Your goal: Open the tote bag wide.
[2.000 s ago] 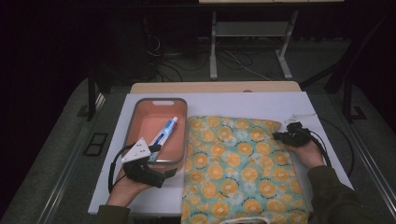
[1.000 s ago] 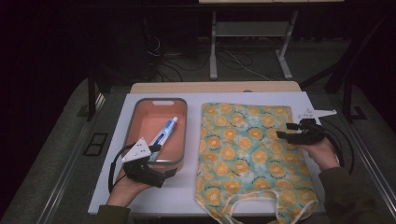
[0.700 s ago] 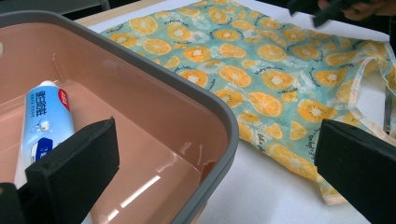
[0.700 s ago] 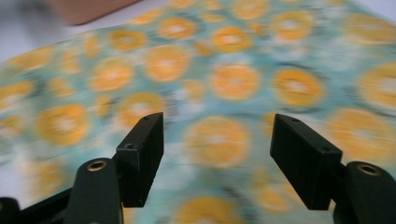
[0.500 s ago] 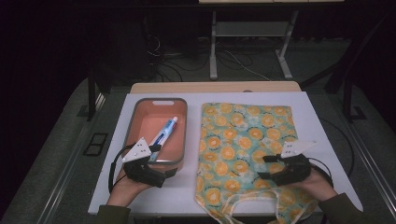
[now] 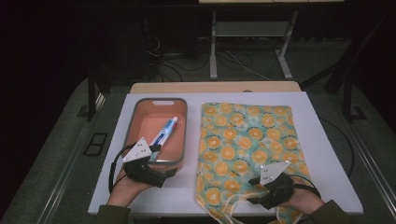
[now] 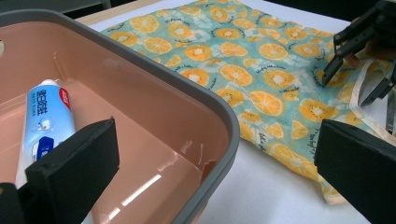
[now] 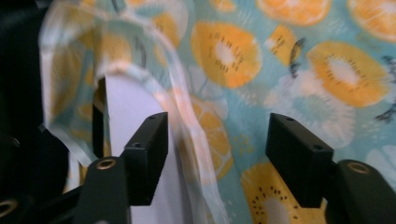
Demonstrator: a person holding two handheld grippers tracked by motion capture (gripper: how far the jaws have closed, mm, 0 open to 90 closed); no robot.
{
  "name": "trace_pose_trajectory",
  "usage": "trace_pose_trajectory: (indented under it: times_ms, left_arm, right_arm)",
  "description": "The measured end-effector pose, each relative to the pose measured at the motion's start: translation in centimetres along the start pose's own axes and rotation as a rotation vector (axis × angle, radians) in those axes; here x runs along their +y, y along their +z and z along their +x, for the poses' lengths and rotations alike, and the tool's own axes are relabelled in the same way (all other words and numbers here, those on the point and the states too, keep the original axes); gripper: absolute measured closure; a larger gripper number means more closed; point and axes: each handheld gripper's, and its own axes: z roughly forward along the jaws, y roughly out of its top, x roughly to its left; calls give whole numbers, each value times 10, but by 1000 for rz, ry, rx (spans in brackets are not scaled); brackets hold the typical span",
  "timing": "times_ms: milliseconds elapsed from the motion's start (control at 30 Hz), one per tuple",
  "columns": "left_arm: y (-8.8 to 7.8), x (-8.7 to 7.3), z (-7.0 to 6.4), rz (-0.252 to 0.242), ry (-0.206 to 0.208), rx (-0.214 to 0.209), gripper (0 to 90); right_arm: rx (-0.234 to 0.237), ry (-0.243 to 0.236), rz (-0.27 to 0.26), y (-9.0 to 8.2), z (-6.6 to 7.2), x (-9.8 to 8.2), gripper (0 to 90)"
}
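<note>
The orange-print cloth bag (image 6: pixel 245 149) lies flat on the table, handles at the near edge.

A white table (image 6: pixel 322 154) is filling the frame's centre, carrying an orange tray (image 6: pixel 136 122) at centre left and an orange-print cloth bag (image 6: pixel 247 144) lying flat at centre right.

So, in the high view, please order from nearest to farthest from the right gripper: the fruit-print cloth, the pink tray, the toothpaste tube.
1. Fruit-print cloth: directly under the right gripper.
2. Pink tray: to its left.
3. Toothpaste tube: inside that tray, farther left.
</note>
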Motion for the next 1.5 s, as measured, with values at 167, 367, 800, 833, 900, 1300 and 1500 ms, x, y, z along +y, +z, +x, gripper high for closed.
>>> trace_pose_trajectory:
  times_ms: [167, 367, 800, 833, 900, 1300, 1500]
  left_arm:
    - [0, 0, 0, 1, 0, 3, 0]
    - [1, 0, 0, 4, -1, 7, 0]
    - [1, 1, -1, 6, -5, 10, 0]
    - [1, 1, -1, 7, -5, 10, 0]
    - [1, 1, -1, 6, -7, 10, 0]
    - [1, 1, 0, 8, -7, 9, 0]
    - [1, 1, 0, 8, -5, 7, 0]
  right_arm:
    - [6, -10, -4, -1, 1, 1, 633]
    - [3, -22, -8, 0, 3, 3, 882]
    - [-99, 114, -91, 0, -22, 19, 898]
    - [-108, 133, -97, 1, -26, 20, 898]
    - [-144, 168, -106, 3, -37, 25, 898]
    - [-249, 248, -130, 19, -75, 57, 898]
    - [-264, 297, -144, 33, -91, 67, 896]
